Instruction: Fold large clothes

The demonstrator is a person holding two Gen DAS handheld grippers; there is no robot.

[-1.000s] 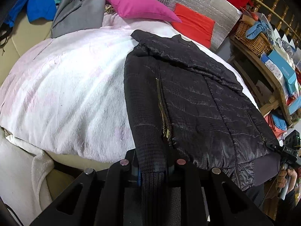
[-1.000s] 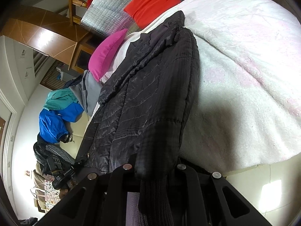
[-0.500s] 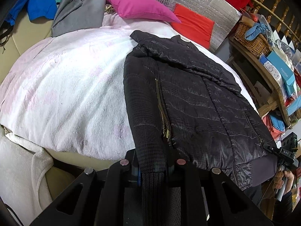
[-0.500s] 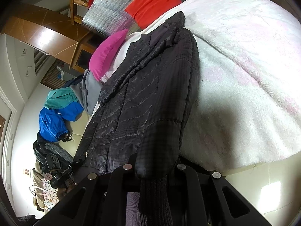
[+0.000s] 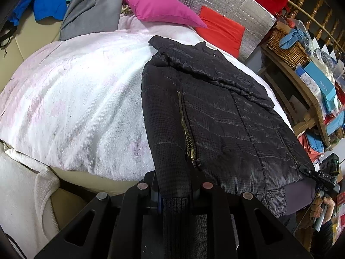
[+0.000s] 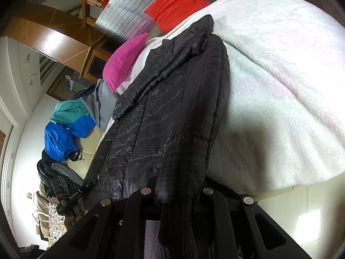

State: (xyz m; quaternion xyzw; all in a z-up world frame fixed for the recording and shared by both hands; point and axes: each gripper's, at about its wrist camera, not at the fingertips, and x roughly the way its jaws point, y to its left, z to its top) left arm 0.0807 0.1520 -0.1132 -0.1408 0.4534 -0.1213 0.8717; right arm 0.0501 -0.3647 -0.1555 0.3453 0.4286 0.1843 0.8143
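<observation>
Black quilted jacket (image 5: 215, 116) lies along the bed's (image 5: 71, 108) near edge, left gripper (image 5: 174, 192) and right gripper (image 6: 175, 194) each clamping a ribbed hem corner (image 5: 174, 211), which may slip if pulled unevenly.

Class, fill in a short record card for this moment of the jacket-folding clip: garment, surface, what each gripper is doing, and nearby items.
garment: black quilted jacket, lying flat, brass zip showing
surface: white fluffy blanket
left gripper: shut on the jacket's near hem
right gripper: shut on the jacket's hem at the other corner
nearby: pink pillow, grey garment, red cushion, wicker basket
</observation>
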